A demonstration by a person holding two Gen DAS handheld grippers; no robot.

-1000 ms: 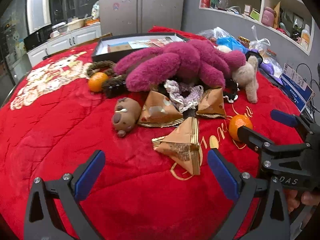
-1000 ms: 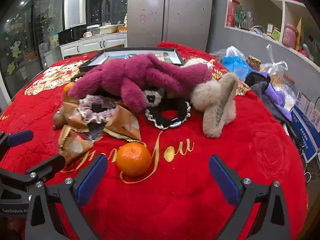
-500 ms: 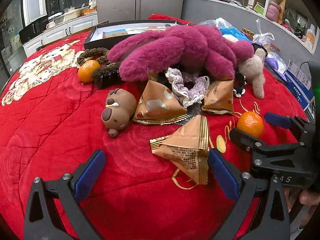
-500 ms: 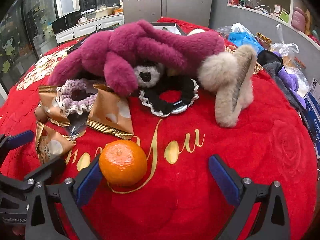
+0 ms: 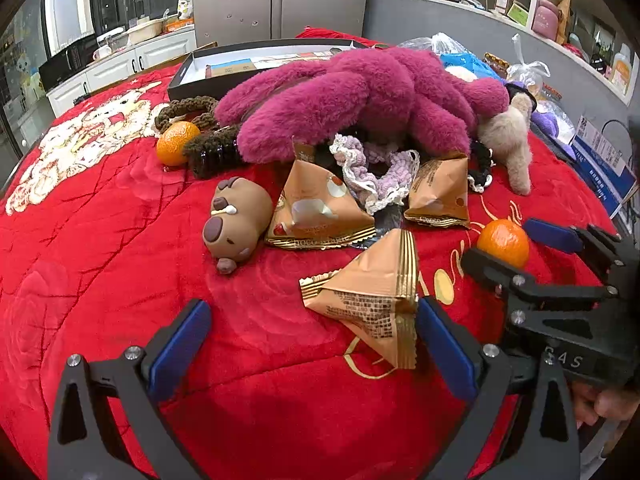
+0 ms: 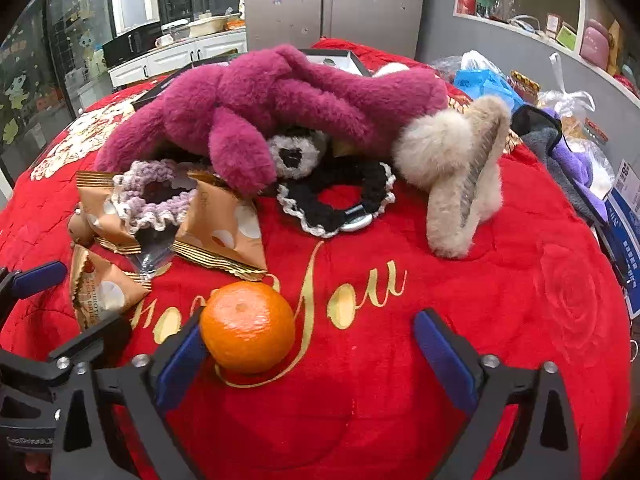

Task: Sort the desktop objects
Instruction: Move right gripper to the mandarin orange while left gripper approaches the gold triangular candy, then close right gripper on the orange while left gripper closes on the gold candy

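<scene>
The right gripper (image 6: 306, 344) is held low over the red cloth (image 6: 460, 300), its blue-padded fingers (image 6: 444, 354) spread wide; an orange (image 6: 248, 326) is seen just inside the left-hand finger, touching or nearly touching its pad, with the other finger well apart from it. The left gripper (image 5: 310, 342) is likewise held with fingers (image 5: 180, 346) spread and nothing pinched; a gold packet (image 5: 370, 300) lies between them, close against the right-hand finger. In the left view the right gripper (image 5: 516, 240) is seen at the edge, the same orange (image 5: 503, 242) between its tips. Further out, two more gold packets (image 5: 320, 212) are found beside a brown toy animal (image 5: 236, 220), with a lilac scrunchie (image 6: 154, 196) lying across them. A black scrunchie (image 6: 336, 200) and a beige fluffy clip (image 6: 460, 176) lie beyond the orange. A magenta plush (image 6: 280, 108) is sprawled over the pile. A second orange (image 5: 176, 142) rests by a brown claw clip (image 5: 212, 152), near a black tray (image 5: 260, 64).
</scene>
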